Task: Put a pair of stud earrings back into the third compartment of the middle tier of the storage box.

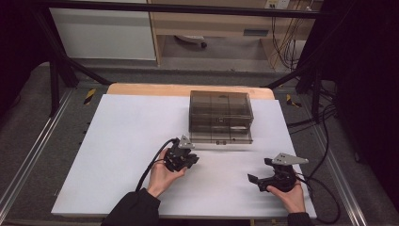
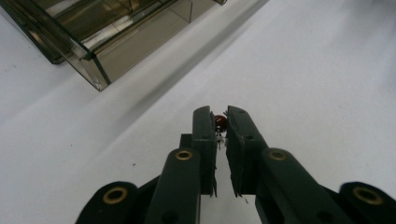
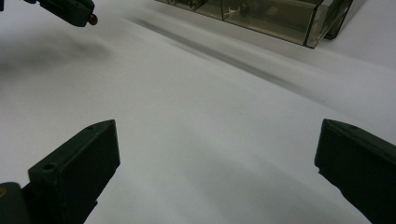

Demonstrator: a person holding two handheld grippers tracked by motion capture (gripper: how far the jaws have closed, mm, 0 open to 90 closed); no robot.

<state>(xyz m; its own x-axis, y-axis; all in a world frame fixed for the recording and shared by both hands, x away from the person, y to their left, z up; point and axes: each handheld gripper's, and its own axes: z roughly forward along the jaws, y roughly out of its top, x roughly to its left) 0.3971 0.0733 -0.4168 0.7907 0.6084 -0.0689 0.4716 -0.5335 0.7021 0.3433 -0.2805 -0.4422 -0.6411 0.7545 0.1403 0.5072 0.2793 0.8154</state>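
Left claw [image 2: 220, 122]: clamped on small red bead [image 2: 221, 122], carried near smoked organizer box [image 1: 220, 117], likely for sorting. Right claw [image 3: 217, 154]: apart, idle.

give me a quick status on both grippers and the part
Left gripper shut on small red part, above the sheet. Right gripper open, nothing between its jaws. Box ahead, path clear.
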